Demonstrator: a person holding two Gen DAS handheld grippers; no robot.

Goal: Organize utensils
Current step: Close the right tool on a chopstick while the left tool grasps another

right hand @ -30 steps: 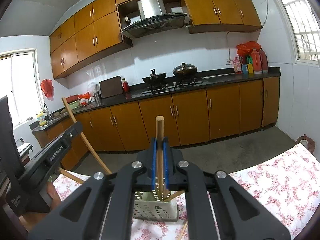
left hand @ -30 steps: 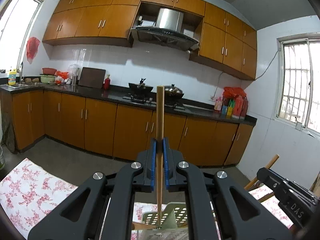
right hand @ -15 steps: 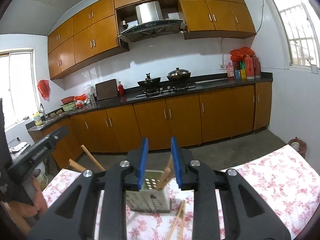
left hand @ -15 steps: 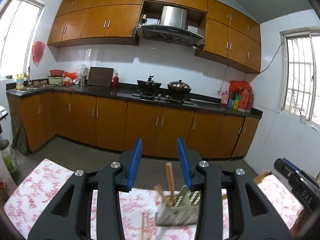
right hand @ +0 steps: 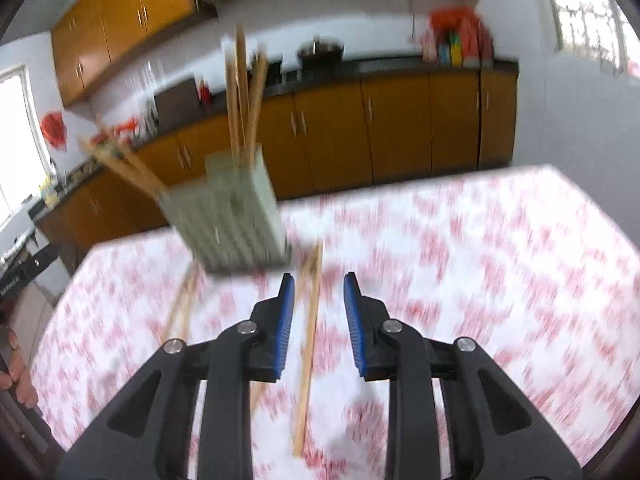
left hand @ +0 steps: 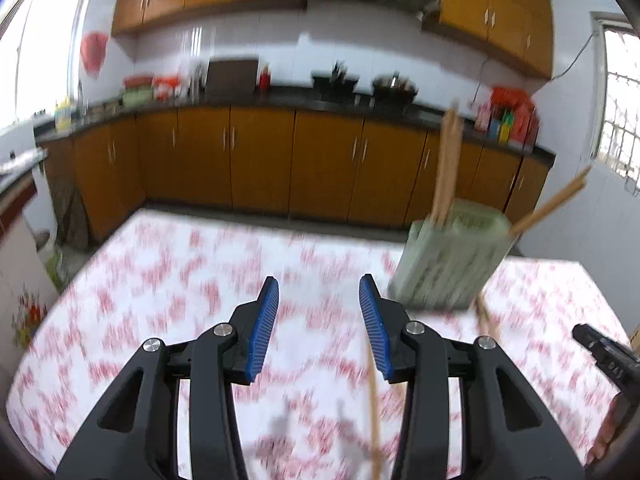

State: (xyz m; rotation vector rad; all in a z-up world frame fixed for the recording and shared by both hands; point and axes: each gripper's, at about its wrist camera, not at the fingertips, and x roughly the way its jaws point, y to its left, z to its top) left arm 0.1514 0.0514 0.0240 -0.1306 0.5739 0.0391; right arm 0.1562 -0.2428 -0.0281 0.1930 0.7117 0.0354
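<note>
Floral tablecloth now below, both claws opened, empty, chopsticks released into holder.

My left black two-finger gripper with blue ribbed pads points forward and down over the table, jaws parted, just been opening, left jaw wider than the right one's, nothing pressed between the pads. My right black two-finger gripper with blue ribbed pads also tilts down, jaws parted in a narrower gap, pads clamping nothing. In the left wrist view the black body of my right gripper pokes in at the right edge with my fingers under it. In the right wrist view my left hand sits at the far left edge, fingers curled on the black handle. Both views blurred.
</note>
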